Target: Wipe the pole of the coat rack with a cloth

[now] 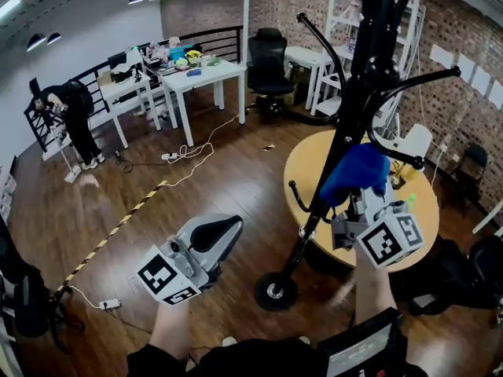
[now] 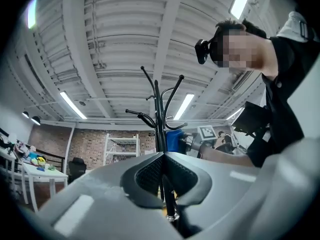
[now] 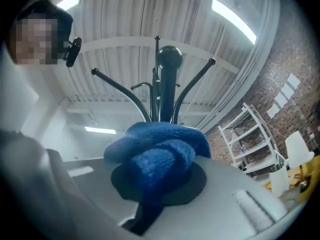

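Our right gripper (image 1: 365,206) grasps the blue cloth (image 1: 355,171), which lies against the coat rack pole (image 1: 339,144) on its 3 o'clock side. Our left gripper (image 1: 222,230), jaws clenched together on nothing, hovers at the cloth's 8 o'clock.

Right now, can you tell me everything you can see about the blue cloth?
The blue cloth looks soft and fuzzy, like a towel, and is bunched into thick folds. The right gripper is shut on it: a rolled fold bulges out between the jaws and a flap drapes over the top. It is held up in the air beside the black coat rack pole, below the upper hooks. It looks pressed against the pole, though the exact contact is hard to see.
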The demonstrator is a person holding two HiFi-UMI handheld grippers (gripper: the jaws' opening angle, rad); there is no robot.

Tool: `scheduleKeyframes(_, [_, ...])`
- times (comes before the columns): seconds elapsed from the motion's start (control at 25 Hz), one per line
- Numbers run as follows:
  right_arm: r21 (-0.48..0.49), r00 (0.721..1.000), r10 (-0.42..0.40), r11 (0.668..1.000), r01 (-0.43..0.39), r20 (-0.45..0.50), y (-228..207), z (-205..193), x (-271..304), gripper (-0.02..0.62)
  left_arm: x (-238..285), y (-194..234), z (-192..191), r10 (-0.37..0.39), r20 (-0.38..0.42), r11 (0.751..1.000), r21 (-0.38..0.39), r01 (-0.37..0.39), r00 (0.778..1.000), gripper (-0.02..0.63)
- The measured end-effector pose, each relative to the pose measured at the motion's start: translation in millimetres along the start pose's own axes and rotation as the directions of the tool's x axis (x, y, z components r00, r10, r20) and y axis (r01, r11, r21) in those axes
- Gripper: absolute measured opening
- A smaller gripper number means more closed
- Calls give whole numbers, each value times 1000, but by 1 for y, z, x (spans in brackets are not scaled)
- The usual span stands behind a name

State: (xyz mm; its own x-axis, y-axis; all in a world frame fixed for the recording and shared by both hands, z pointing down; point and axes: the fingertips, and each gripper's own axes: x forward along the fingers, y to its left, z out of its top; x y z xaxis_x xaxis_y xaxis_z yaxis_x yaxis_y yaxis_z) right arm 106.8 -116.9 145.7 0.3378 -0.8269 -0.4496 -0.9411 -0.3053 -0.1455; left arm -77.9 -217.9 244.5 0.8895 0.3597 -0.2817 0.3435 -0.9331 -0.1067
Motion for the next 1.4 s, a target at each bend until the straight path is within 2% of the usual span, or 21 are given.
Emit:
scheduleKeyframes(0.16, [-70, 990, -100, 993, 94, -95, -9, -39, -17, 23, 7, 0, 4, -70, 29, 997, -35, 71, 997, -8])
scheduleKeyframes(0.32, [-169, 977, -122, 981, 92, -176, -15, -73, -32, 23, 20, -6, -1, -83, 45, 994, -72, 86, 996, -8])
scheduleKeyframes(0.48, [-194, 962, -135, 977, 90, -236, -16, -99, -48, 23, 23, -21, -8, -100, 20, 991, -83, 102, 995, -8])
scheduleKeyframes(0.64, [-219, 946, -138, 973, 75, -292, -8, -130, -60, 23, 20, -18, -13, -113, 26, 988, -100, 115, 993, -8])
scheduleKeyframes(0.72, [-237, 922, -146, 970, 61, -359, -3, -154, -67, 23, 23, -15, -14, -141, 25, 984, -109, 143, 990, -8])
scheduleKeyframes(0.8, [-252, 882, -181, 965, 74, -436, -3, -183, -75, 23, 22, -11, -13, -179, 27, 977, -112, 181, 983, -8])
scheduleKeyframes(0.92, [-256, 797, -246, 959, 119, -552, -8, -227, -88, 23, 17, 1, -11, -217, 35, 969, -113, 220, 976, -8])
scheduleKeyframes(1.04, [-224, 712, -264, 963, 152, -650, -10, -257, -105, 23, 16, 10, -13, -241, 46, 961, -128, 245, 969, -8])
scheduleKeyframes(1.08, [-201, 699, -257, 966, 163, -668, -9, -261, -110, 23, 15, 13, -14, -246, 49, 959, -134, 250, 968, -8])
scheduleKeyframes(1.28, [-63, 673, -166, 983, 175, -721, 16, -250, -129, 23, 21, 14, -18, -270, 59, 949, -151, 276, 961, -8])
scheduleKeyframes(1.4, [-42, 669, -145, 985, 169, -729, 22, -247, -132, 23, 23, 14, -21, -271, 58, 948, -155, 277, 961, -8])
